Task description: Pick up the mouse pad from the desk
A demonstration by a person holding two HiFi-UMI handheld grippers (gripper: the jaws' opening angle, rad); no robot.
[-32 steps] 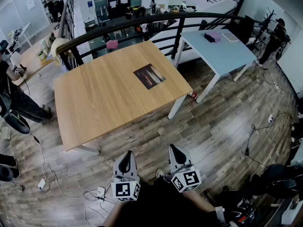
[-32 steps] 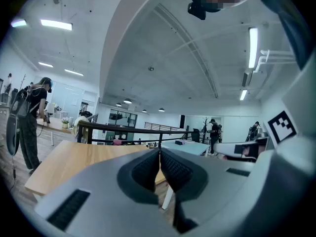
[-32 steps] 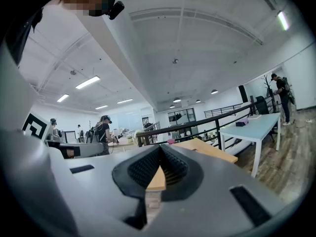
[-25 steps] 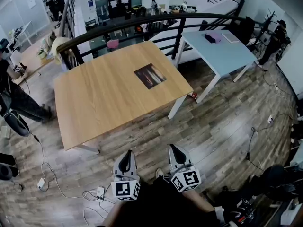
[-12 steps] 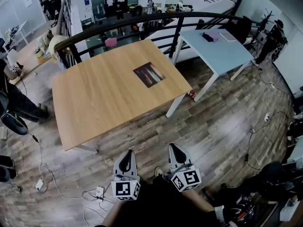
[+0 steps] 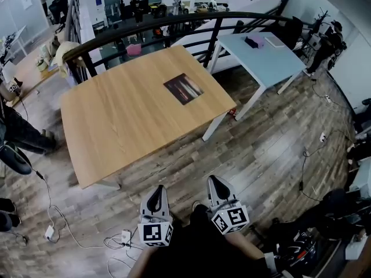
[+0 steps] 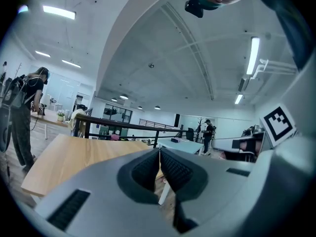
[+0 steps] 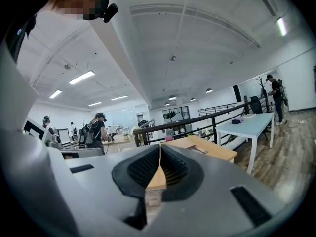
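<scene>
A dark mouse pad [image 6: 183,88] with a streaky print lies flat on the far right part of a light wooden desk [image 6: 116,120]. My left gripper [image 6: 155,197] and right gripper [image 6: 216,185] hang side by side at the bottom of the head view, over the floor, well short of the desk's near edge. Both are shut with nothing between the jaws. The left gripper view shows the left gripper [image 7: 159,152] shut, pointing towards the wooden desk [image 7: 64,157]. In the right gripper view the right gripper [image 8: 160,148] is shut too, with the mouse pad [image 8: 199,149] a thin dark patch far ahead.
A black railing [image 6: 174,25] runs behind the desk. A pale blue table [image 6: 261,54] stands to the right. Cables and a power strip [image 6: 49,231] lie on the wooden floor at left. A person [image 6: 11,129] stands at the left edge, and others are at the far right.
The whole view has shifted a little forward: the desk and the pad sit slightly lower-left and nearer in the head view. Both grippers stay shut and level with each other.
</scene>
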